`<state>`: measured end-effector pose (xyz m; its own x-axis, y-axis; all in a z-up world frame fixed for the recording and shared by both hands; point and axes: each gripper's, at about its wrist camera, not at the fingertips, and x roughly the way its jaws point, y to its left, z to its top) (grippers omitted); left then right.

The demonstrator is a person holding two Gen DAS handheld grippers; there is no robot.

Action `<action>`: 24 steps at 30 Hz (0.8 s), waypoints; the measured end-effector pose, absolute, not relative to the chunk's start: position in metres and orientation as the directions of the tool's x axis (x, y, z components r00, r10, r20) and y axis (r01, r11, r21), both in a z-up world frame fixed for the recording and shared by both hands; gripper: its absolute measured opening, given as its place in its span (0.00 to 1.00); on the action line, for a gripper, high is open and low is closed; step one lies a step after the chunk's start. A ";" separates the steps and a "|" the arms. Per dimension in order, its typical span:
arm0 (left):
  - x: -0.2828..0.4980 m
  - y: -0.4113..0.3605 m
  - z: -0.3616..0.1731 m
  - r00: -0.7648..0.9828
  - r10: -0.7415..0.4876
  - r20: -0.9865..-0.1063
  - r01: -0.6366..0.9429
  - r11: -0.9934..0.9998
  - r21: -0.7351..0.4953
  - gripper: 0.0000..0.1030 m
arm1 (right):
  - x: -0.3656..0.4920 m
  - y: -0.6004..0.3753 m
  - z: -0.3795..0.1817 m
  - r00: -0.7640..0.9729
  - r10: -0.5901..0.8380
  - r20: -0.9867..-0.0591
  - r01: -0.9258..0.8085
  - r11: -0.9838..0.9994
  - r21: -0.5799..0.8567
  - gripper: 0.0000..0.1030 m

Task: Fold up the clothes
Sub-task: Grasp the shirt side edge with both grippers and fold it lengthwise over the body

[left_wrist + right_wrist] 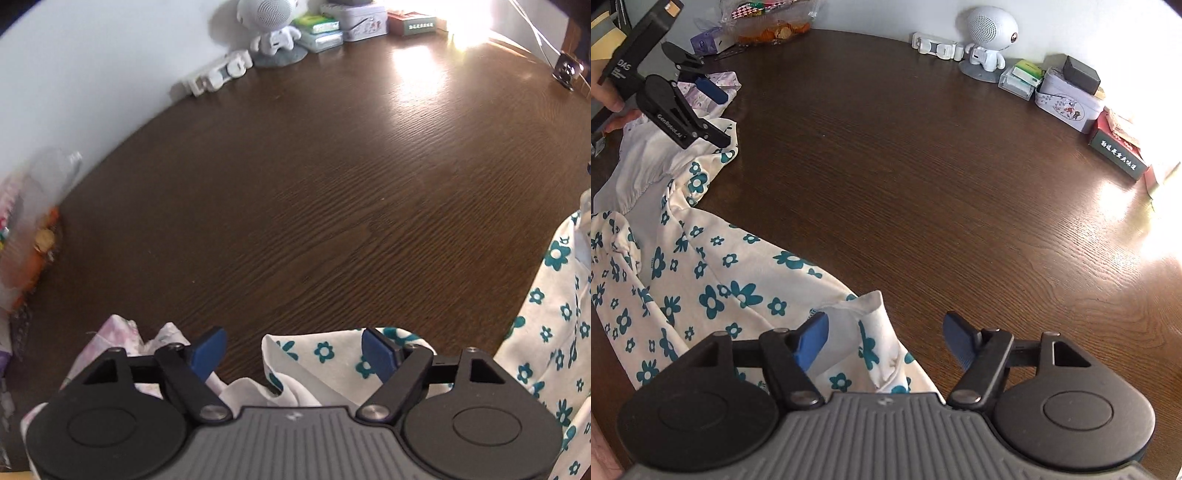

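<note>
Only right wrist view showing left gripper, released, hovering over floral garment; right gripper released; cloth lying rumpled, sprawling.

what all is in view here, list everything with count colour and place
floral garment: 1, cream with teal flowers, spread along the near left of the table
lilac patterned cloth: 1, pale purple and white, far left, under the left gripper
table: 1, dark brown wood, fills both views
robot-shaped figure: 1, white, back edge by the wall
white gadget: 1, white, lying left of the figure
small boxes: stack, green and white, right of the figure
tin: 1, pale with a cartoon print, dark block on top
box with printed characters: 1, dark green and red, far right
snack bag: 1, clear with orange contents, back left
left gripper: 1, black with blue pads, open
right gripper: 1, black with blue pads, open over a garment corner
hand: 1, holding the left gripper
</note>
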<state>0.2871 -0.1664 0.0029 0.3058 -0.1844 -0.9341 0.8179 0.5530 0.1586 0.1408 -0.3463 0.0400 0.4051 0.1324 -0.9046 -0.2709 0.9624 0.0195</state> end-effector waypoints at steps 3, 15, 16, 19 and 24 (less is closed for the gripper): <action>0.297 -0.161 -0.002 0.268 -0.189 -0.945 0.812 0.572 0.116 0.67 | 0.148 -0.348 0.037 0.389 0.145 -0.910 -0.278 0.960 0.034 0.57; 0.296 -0.147 -0.003 0.220 -0.236 -0.947 0.788 0.615 0.029 0.09 | 0.162 -0.344 0.021 0.336 0.156 -0.929 -0.290 0.955 0.055 0.25; 0.293 -0.146 -0.002 0.224 -0.242 -0.944 0.787 0.616 0.029 0.08 | 0.162 -0.343 0.019 0.332 0.155 -0.931 -0.291 0.955 0.055 0.23; 0.284 -0.143 0.002 0.243 -0.262 -0.934 0.782 0.623 0.029 0.05 | 0.162 -0.341 0.015 0.319 0.152 -0.936 -0.294 0.954 0.055 0.12; 0.261 -0.122 0.033 0.356 -0.319 -0.878 0.767 0.637 0.080 0.03 | 0.153 -0.334 0.022 0.351 0.134 -0.927 -0.314 0.949 0.019 0.03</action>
